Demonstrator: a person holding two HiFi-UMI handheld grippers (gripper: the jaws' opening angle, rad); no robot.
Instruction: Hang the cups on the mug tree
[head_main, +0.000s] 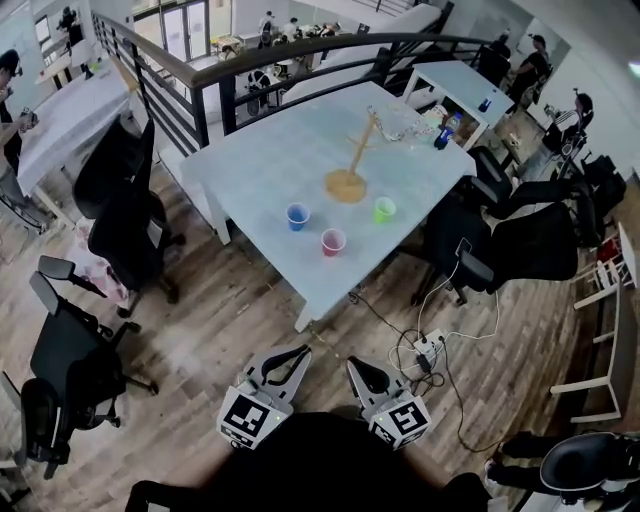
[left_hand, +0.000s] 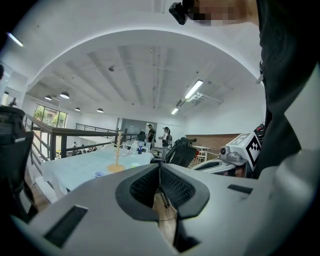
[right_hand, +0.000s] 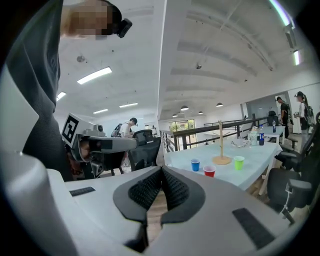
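1. Nearest me, the left tool (head_main: 290, 358) and the right tool (head_main: 362, 370) are held low in front of the person, above the wooden floor (head_main: 230, 330). Each has its jaws pressed together with nothing between them.
2. Both tools are well short of the desk (head_main: 250, 150), so neither is within reach of a cup.
3. On the desk's near part stand three cups, all upright and apart from one another. The red cup (head_main: 333, 241) is closest, the blue cup (head_main: 297, 216) is to its left, and the green cup (head_main: 384, 209) is to its right.
4. Just behind them stands the wooden mug tree (head_main: 347, 185), and I can see no cup hanging on it.
5. By my reckoning the task has not begun: all three cups are left to pick up and hang.
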